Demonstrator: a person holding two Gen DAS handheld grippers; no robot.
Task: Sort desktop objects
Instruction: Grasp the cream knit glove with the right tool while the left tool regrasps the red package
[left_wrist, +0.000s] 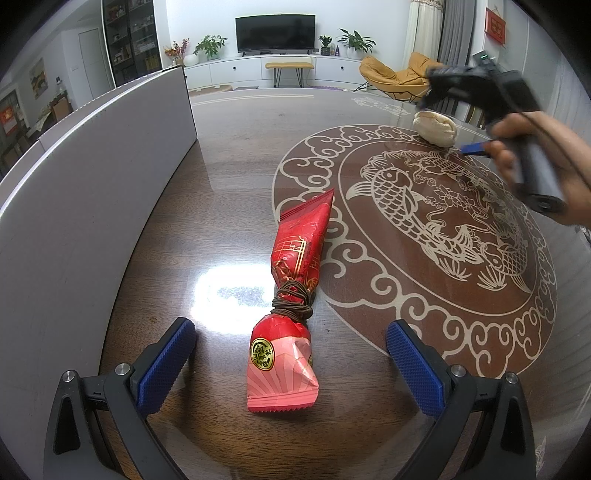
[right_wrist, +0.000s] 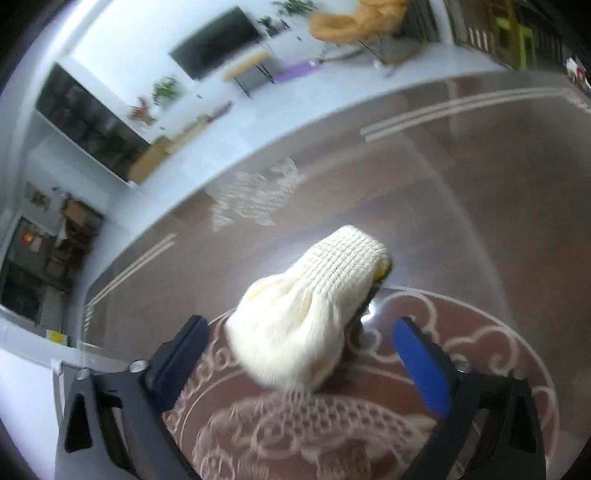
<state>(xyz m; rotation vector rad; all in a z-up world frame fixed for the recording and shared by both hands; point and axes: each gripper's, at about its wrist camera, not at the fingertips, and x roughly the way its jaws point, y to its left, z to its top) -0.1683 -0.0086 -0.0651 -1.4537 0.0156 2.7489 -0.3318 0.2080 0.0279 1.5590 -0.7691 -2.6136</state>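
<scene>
A red and pink snack packet (left_wrist: 291, 295), tied round its middle with brown cord, lies on the table. Its pink end sits between the fingers of my left gripper (left_wrist: 291, 326), which is open with neither blue pad touching the packet. A cream knitted glove (right_wrist: 306, 314) lies bunched at the edge of the round pattern. My right gripper (right_wrist: 301, 325) straddles the glove, open, with a gap on each side. The left wrist view shows the same glove (left_wrist: 436, 127) far right, with a hand (left_wrist: 535, 155) holding the blurred right gripper over it.
A tall pale grey board (left_wrist: 92, 166) stands along the left side of the table. The dark glossy tabletop (left_wrist: 229, 184) carries a round carp design (left_wrist: 443, 229). Beyond the far table edge are a floor, a TV unit and an orange chair.
</scene>
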